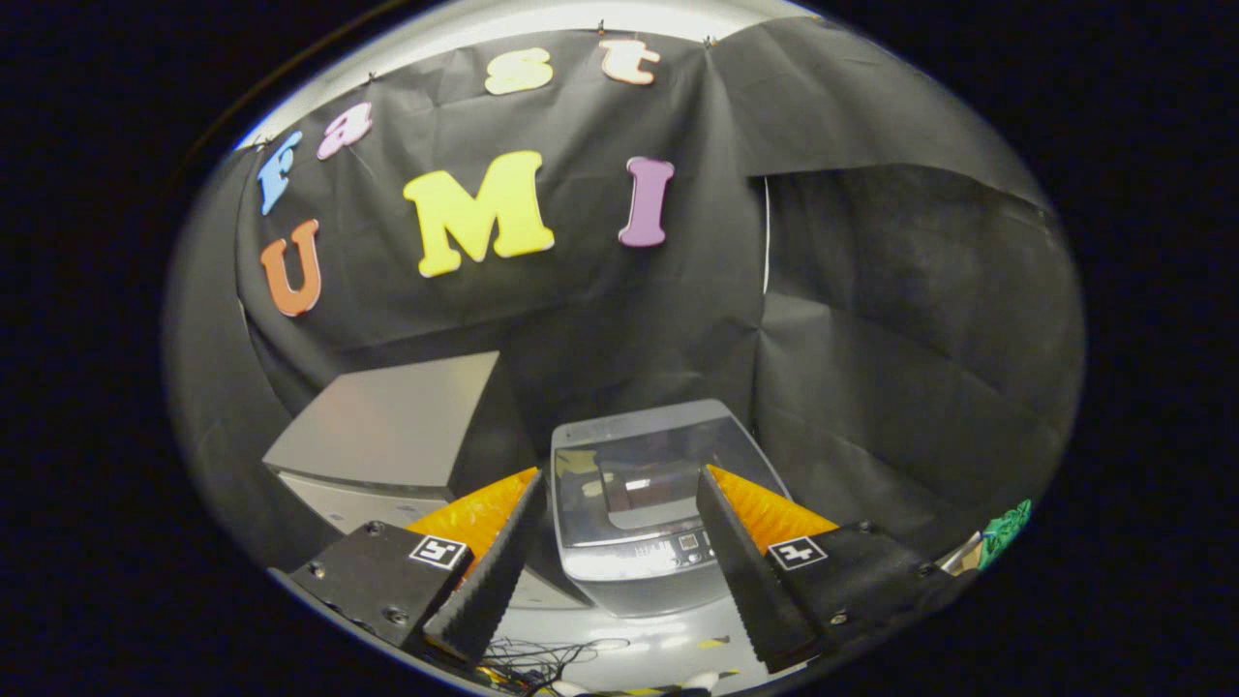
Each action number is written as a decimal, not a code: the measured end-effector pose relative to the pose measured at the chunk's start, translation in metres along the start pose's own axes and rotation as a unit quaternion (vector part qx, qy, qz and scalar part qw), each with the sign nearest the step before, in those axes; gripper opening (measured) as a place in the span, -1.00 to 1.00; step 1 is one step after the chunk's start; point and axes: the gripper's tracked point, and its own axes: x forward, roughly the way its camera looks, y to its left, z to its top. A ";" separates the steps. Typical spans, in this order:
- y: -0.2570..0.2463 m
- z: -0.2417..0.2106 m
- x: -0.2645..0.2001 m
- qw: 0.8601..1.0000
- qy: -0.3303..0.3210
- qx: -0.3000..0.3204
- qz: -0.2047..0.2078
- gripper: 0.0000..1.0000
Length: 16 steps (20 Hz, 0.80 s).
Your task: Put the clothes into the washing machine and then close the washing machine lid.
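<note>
Gripper view. The claw (619, 537) stands wide open, its two fingers (489, 581) spread apart and holding nothing. Between and just beyond the fingers sits the washing machine (644, 542), its glass lid (658, 484) lying flat and shut, with a control panel (678, 552) along the near edge. Beyond the left finger stands a grey box (387, 436). Off past the right finger lies a scrap of green cloth (1007, 532). Loose cables (542, 658) trail on the floor beneath the fingers
</note>
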 end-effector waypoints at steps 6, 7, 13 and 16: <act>-0.018 0.047 -0.094 0.993 -0.100 -0.031 0.059 0.96; -0.024 0.047 -0.111 0.991 -0.106 -0.036 0.068 0.96; -0.094 0.034 -0.215 0.982 -0.152 -0.071 0.082 0.96; -0.114 0.006 -0.245 0.977 -0.169 -0.089 0.094 0.96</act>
